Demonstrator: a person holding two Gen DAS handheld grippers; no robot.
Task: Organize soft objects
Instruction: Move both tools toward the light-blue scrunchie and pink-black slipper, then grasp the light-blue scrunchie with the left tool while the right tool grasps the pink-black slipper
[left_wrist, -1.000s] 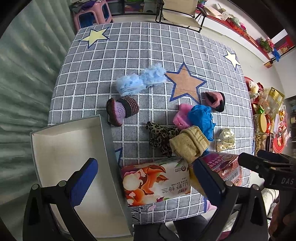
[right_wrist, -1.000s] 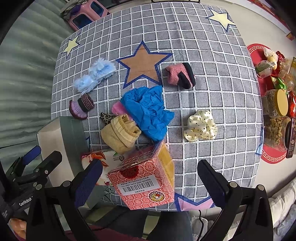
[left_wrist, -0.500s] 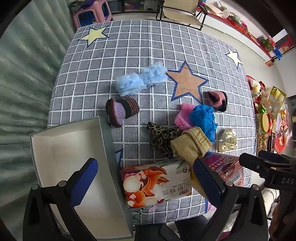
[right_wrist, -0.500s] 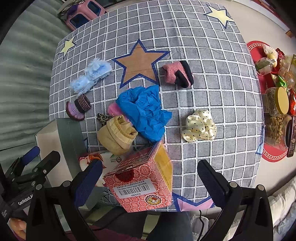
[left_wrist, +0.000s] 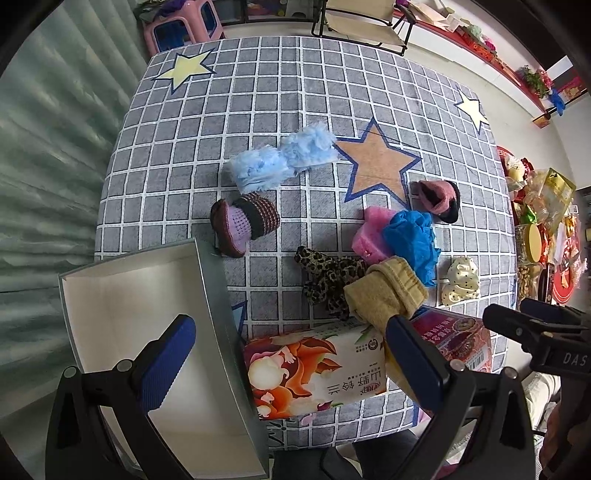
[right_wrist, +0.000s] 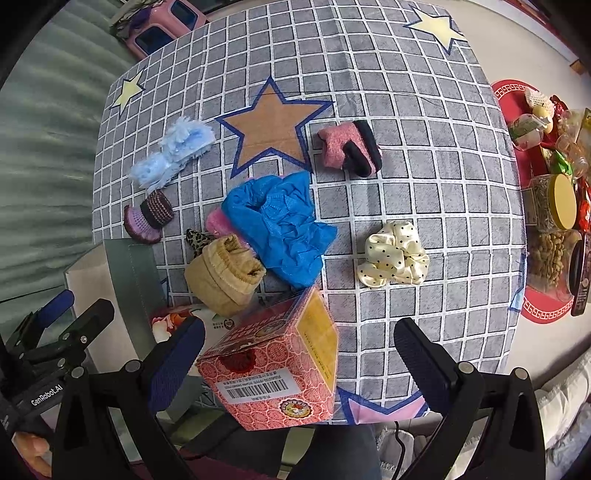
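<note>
Both views bright, evenly lit; soft diffuse light, no hard shadows. Faint shadows under the blue cloth (right_wrist: 280, 225) and red box (right_wrist: 280, 369). Mild sheen on the white box (left_wrist: 147, 332) inner wall. Strong fisheye bending of the tablecloth (left_wrist: 258, 110) grid toward edges; black vignette in corners. Centre sharp, rim slightly soft.

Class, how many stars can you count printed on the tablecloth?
5: big orange star mid-cloth, yellow star far right corner, yellow star far left corner, pink star at near edge, and a blue-outlined star beside the box, mostly hidden. More may be covered.
</note>
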